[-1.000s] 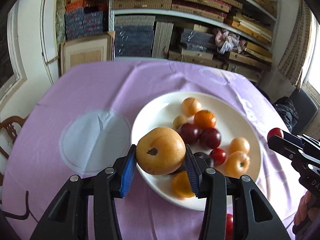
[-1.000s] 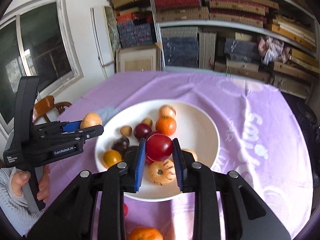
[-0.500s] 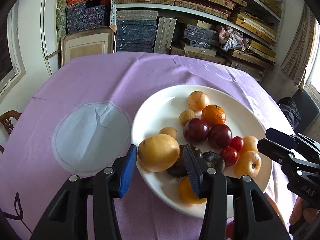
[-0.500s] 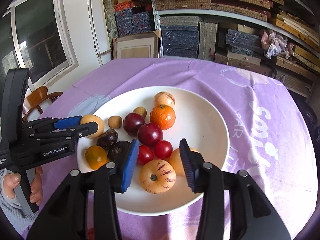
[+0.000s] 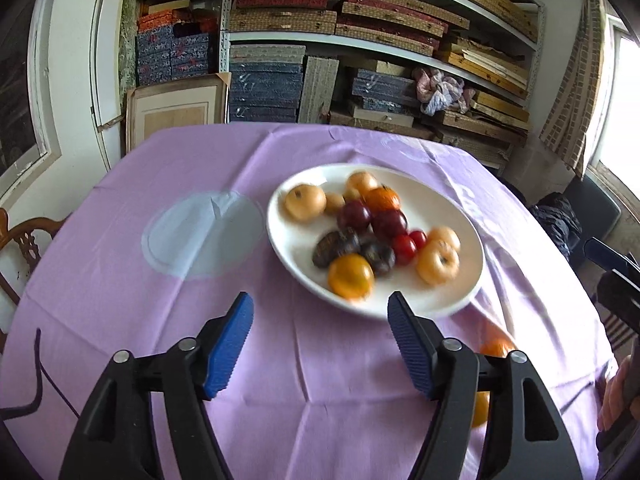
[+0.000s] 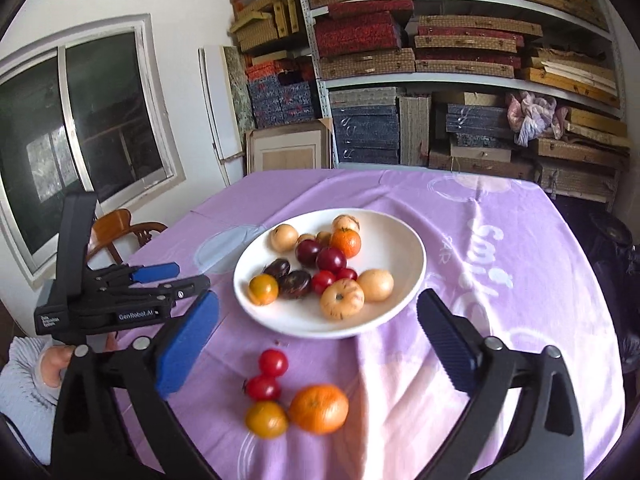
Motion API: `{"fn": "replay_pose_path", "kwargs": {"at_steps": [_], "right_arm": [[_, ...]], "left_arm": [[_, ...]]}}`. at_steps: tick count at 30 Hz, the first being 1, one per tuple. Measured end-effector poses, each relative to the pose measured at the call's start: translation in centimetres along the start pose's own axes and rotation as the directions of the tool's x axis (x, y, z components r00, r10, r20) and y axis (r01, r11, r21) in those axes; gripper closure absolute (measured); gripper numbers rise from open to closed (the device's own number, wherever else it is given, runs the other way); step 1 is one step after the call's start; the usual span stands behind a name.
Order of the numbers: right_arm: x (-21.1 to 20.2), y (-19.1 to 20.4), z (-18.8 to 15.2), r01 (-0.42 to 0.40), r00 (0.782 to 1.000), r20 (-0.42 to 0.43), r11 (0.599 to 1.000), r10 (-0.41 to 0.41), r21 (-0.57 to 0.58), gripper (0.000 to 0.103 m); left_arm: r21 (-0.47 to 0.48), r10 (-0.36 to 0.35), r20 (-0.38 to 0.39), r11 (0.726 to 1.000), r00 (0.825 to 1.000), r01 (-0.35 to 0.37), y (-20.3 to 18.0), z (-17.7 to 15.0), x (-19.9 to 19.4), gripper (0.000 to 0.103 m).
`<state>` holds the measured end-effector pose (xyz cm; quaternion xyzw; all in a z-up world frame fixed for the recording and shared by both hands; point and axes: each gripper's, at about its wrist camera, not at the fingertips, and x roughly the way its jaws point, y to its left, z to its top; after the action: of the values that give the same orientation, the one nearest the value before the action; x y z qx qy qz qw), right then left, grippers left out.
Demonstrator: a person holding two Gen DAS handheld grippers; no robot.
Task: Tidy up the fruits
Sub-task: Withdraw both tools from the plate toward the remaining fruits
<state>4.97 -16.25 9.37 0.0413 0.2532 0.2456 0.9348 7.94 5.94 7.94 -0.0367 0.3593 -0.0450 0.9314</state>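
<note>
My left gripper [image 5: 320, 344] and right gripper [image 6: 316, 340] both have jaws apart, just opened, nothing between them. White plate [image 6: 404, 240] sits mid-table on the purple cloth [image 6: 500, 280], piled with fruit. Near the table's front edge, off the plate: two cherry tomatoes [image 6: 273, 363], an orange [image 6: 319, 408], a yellow tomato [image 6: 266, 420].
</note>
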Motion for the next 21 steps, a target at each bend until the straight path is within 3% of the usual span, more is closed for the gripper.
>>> {"fn": "replay_pose_path", "kwargs": {"at_steps": [4, 8, 13, 21], "right_arm": [[-1.9, -1.4, -3.8, 0.039, 0.996, 0.079, 0.998, -0.043, 0.052, 0.004], [-1.5, -3.3, -4.2, 0.07, 0.996, 0.047, 0.993, -0.075, 0.097, 0.004], [-1.1, -5.7, -4.2, 0.036, 0.999, 0.005, 0.972, -0.038, 0.23, 0.004], [-1.7, -5.8, -4.1, 0.03, 0.999, 0.02, 0.969, -0.036, 0.246, 0.004]], "left_arm": [[0.035, -0.015, -0.036, 0.999, 0.999, 0.016, -1.8, -3.3, 0.5, 0.02], [0.063, -0.023, -0.052, 0.998, 0.998, 0.026, -3.5, -5.1, 1.0, 0.018], [0.081, -0.043, -0.068, 0.996, 0.997, 0.048, -5.1, -4.9, 1.7, 0.018], [0.135, -0.025, -0.097, 0.99, 0.995, 0.038, -7.0, -4.9, 3.8, 0.016]]}}
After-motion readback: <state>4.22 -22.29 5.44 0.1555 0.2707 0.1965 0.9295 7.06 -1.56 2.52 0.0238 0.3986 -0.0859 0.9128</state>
